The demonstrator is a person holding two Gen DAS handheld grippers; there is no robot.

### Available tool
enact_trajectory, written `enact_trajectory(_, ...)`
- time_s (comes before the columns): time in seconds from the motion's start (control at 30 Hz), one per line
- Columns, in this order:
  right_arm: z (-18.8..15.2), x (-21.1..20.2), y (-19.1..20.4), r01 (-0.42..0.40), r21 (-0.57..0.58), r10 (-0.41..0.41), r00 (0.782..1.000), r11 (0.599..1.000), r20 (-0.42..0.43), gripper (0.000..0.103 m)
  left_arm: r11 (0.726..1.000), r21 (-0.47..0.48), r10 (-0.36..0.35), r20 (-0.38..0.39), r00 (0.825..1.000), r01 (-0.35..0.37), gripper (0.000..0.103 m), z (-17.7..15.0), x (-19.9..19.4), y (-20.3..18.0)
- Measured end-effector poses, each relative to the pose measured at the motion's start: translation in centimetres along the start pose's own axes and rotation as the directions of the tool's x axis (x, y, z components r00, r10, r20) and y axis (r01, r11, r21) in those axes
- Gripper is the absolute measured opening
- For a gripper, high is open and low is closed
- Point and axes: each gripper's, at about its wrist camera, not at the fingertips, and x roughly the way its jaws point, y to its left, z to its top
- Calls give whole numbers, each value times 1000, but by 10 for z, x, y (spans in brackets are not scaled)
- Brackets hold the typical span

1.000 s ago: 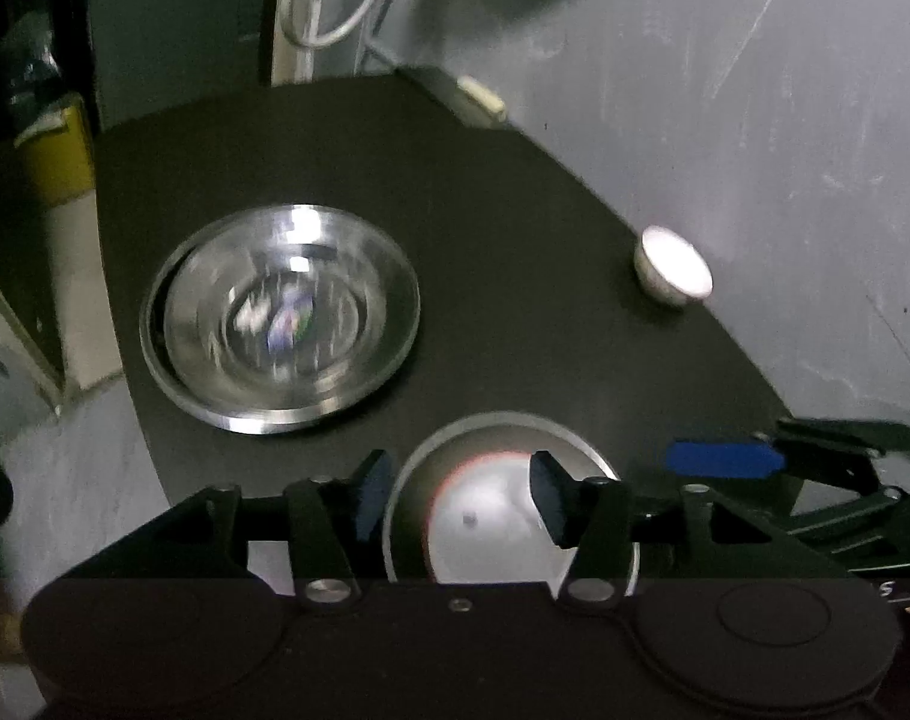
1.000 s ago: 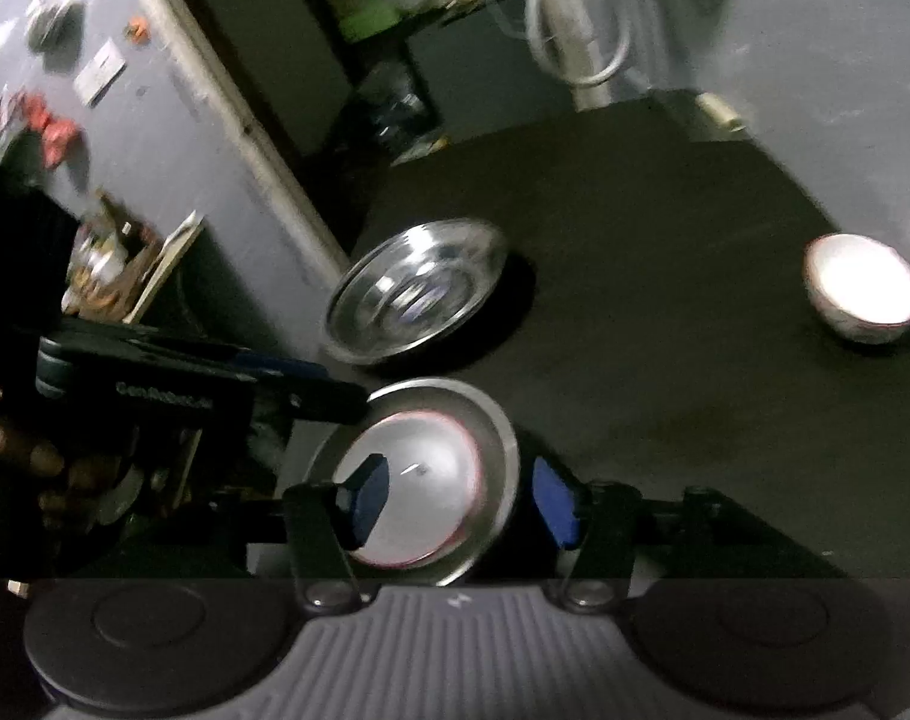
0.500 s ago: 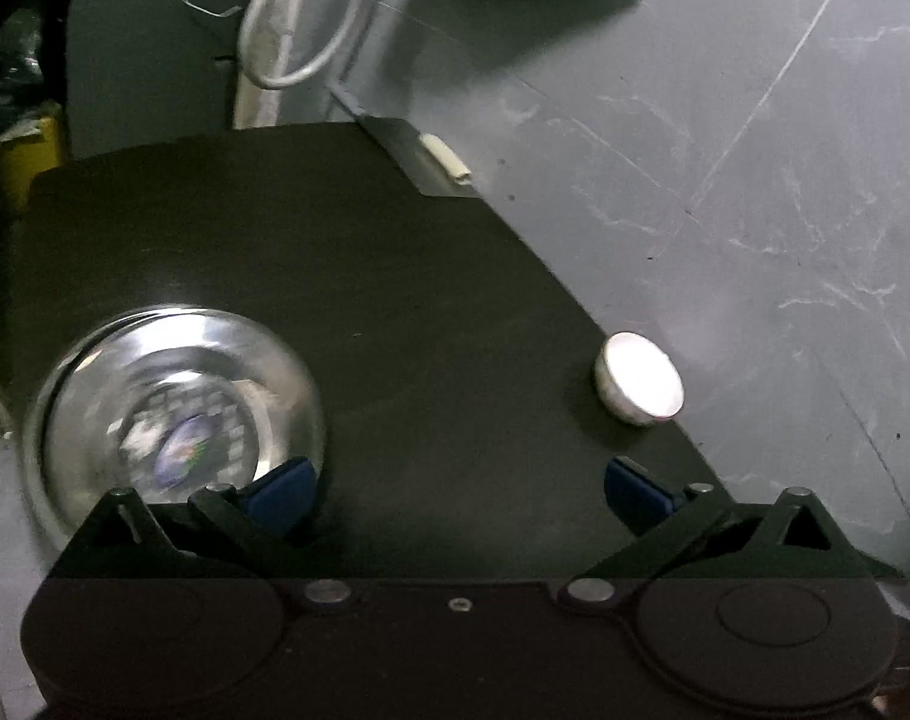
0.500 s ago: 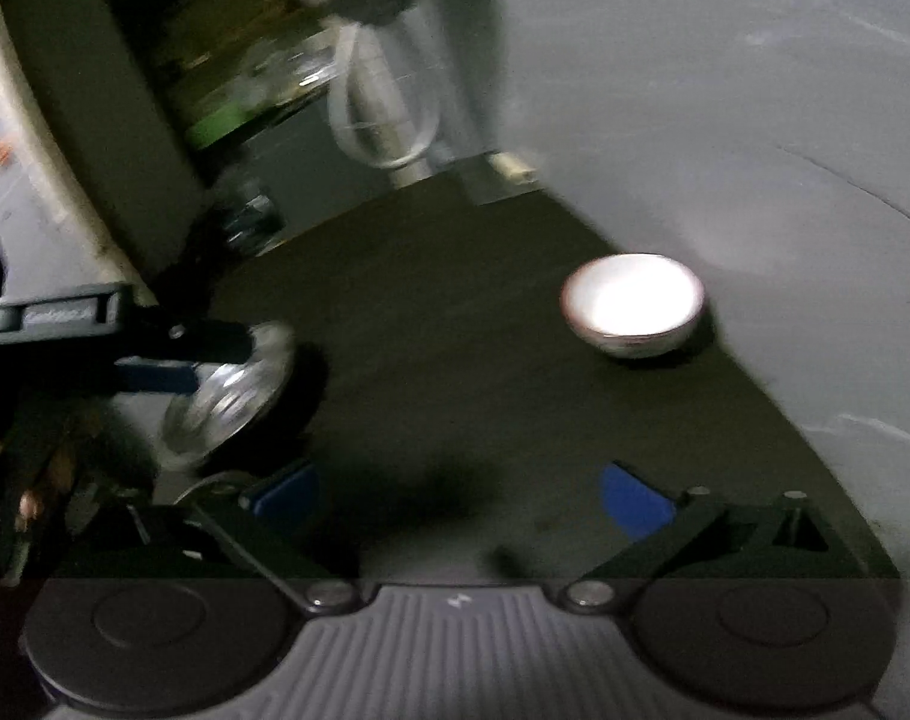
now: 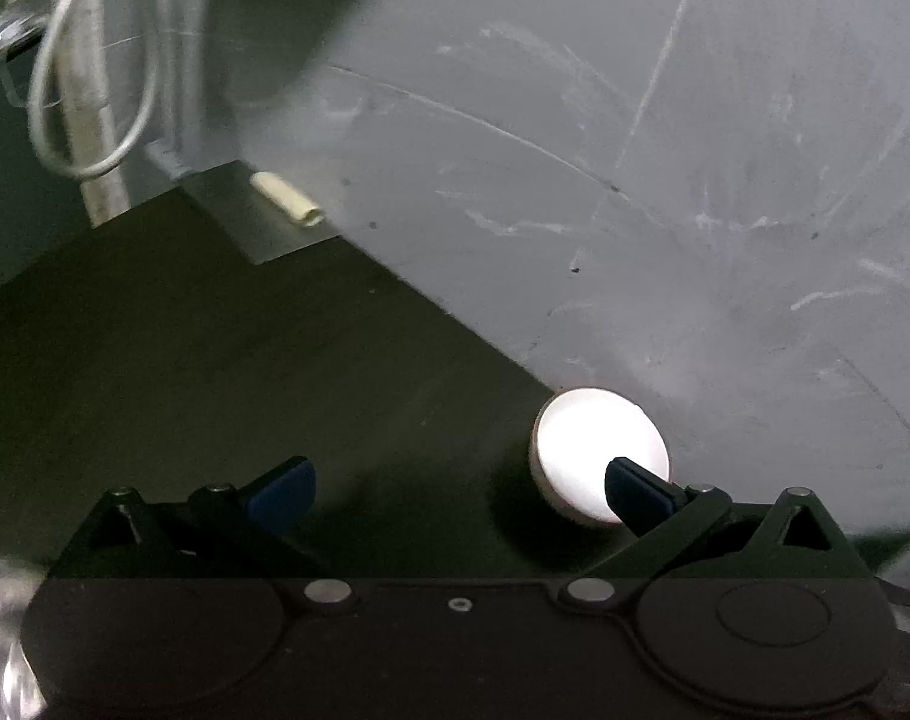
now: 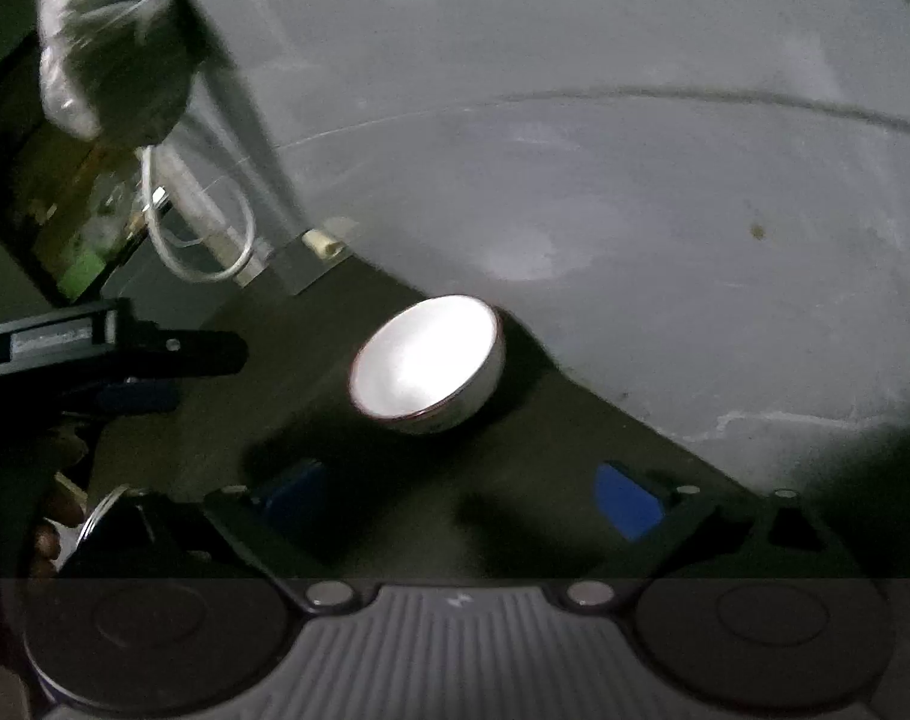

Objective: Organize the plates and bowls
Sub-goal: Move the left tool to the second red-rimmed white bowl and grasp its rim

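**Both grippers wide open near the white bowl**

We start close in. Our left gripper (image 5: 458,483) has its jaws far apart, with nothing between them. They have just been opening. One blue pad (image 5: 284,489) sits over the dark table (image 5: 215,360). The other blue pad crosses in front of the near edge of the bowl (image 5: 593,438). We cannot tell if it touches the bowl.

Our right gripper (image 6: 461,501) also has its jaws far apart. They opened wide and then came in a tiny bit. Nothing is between them, only bare table. The bowl sits a little past the pads, about in line with the gap.

At the low left corner of the left view we see a blurry bit of something shiny (image 5: 2,630). It may be a steel plate, but it is too blurred to tell.

In the right view, the left gripper pokes in from the left side, and we see fingers (image 6: 53,516) of a hand below it.

The bowl is small, white inside, and stands upright. It sits at the far edge of the table, right by the grey wall (image 5: 635,180).

Farther back, a small pale tube (image 5: 287,207) lies on a grey ledge at the table's far corner. Past that, a white cable (image 5: 89,102) hangs in a loop.
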Motion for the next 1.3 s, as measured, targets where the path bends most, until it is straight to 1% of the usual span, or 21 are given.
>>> enact_trajectory(0.1,2,8,-6,-2,36,1,1000,999,11,97,999,36,-8,-12,1000,8,102,9,18,-12)
enact_trajectory(0.23,7,22,0,-6,33,5,999,999,34,95,998,59,2,-27,1000,0,102,14,37,-20)
enact_trajectory(0.3,11,30,3,-13,25,12,1000,1000,22,87,998,64,1,-40,999,2,102,16,46,-22)
enact_trajectory(0.37,14,35,4,-29,19,29,1000,999,13,82,997,73,-1,-68,998,6,102,17,54,-25)
enact_trajectory(0.43,15,37,6,-27,6,27,1000,1000,13,80,998,69,-1,-80,997,7,102,17,59,-27)
enact_trajectory(0.5,17,38,6,-25,6,25,1000,1000,15,75,998,63,-13,-94,996,19,101,17,64,-28)
enact_trajectory(0.57,19,38,6,-20,4,20,1000,1000,16,73,998,54,-23,-111,994,29,97,17,68,-29)
enact_trajectory(0.67,21,43,4,-3,12,3,1000,1000,9,66,999,41,-31,-128,991,36,94,17,75,-30)
enact_trajectory(0.73,23,45,4,0,15,0,1000,1000,7,63,999,33,-36,-135,990,41,92,17,78,-29)
enact_trajectory(0.8,24,48,6,6,12,-6,1000,1000,4,60,999,23,-45,-142,989,49,85,17,81,-28)
enact_trajectory(0.83,25,50,7,7,16,-7,1000,1000,3,59,998,19,-53,-149,987,57,79,17,82,-28)
enact_trajectory(0.87,26,51,7,6,19,-6,1000,1000,2,57,998,16,-61,-154,986,64,74,17,83,-28)
enact_trajectory(0.9,26,53,7,8,23,-8,1000,1000,1,54,997,13,-68,-157,985,71,71,18,85,-27)
enact_trajectory(0.93,26,54,8,10,28,-10,1000,1000,0,52,997,12,-73,-162,984,76,66,17,86,-28)
enact_trajectory(1.07,25,57,5,5,56,-4,1000,998,-6,51,995,3,-95,-188,978,97,44,15,90,-27)
enact_trajectory(1.1,25,58,5,2,62,-1,1000,998,-8,49,995,-2,-102,-190,976,103,42,14,91,-26)
enact_trajectory(1.2,26,62,5,-1,63,1,1000,998,-10,45,992,-28,-127,-197,972,124,30,12,93,-22)
enact_trajectory(1.23,26,63,5,-5,65,5,1000,998,-10,44,991,-35,-133,-200,971,129,23,11,94,-21)
enact_trajectory(1.27,26,63,5,-8,66,9,1000,998,-11,42,990,-43,-138,-203,969,131,19,11,95,-19)
enact_trajectory(1.3,27,64,6,-10,64,11,1000,998,-11,41,990,-49,-140,-202,969,133,19,10,95,-18)
